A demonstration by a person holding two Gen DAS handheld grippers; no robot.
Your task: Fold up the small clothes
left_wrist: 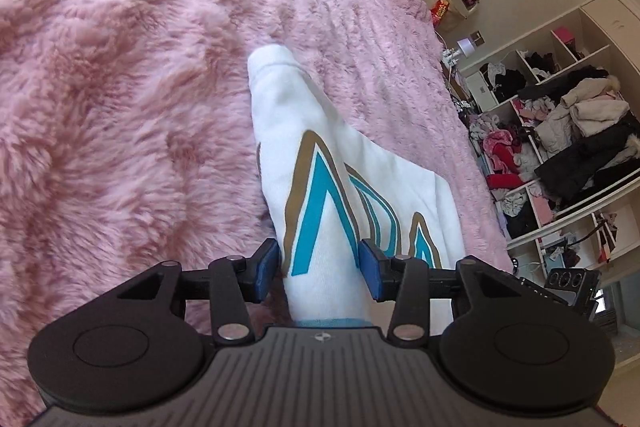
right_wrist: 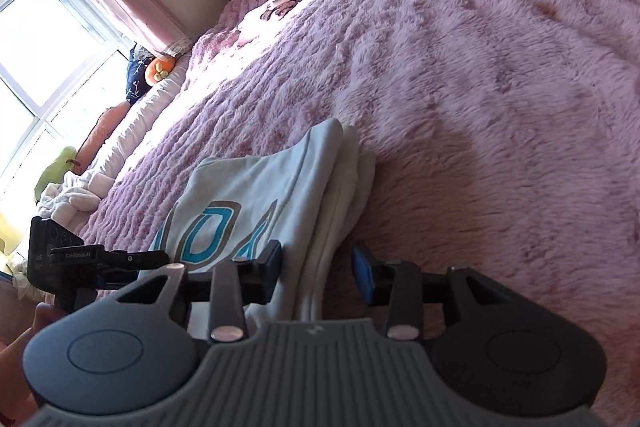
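Where claws [left_wrist: 319, 269] gape, garment [left_wrist: 320, 163] between.

Left gripper [left_wrist: 318, 267] angled downward, jaws parted, right gripper [right_wrist: 316, 269] likewise tilted down, blue pads [right_wrist: 363, 277] spread apart

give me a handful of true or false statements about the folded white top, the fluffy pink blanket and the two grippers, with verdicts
1. The folded white top with teal and tan lettering lies on a fluffy pink blanket. True.
2. The left gripper has its blue pads clamped tight on the fabric. False: the pads stand apart, with the top between them.
3. The right gripper is over the top's stacked folded edges. True.
4. The white top is spread out flat in one layer. False: several layers are stacked at its edge.
5. Open shelves stuffed with clothes show in the left wrist view. True.
6. The blanket is blue. False: it is pink.
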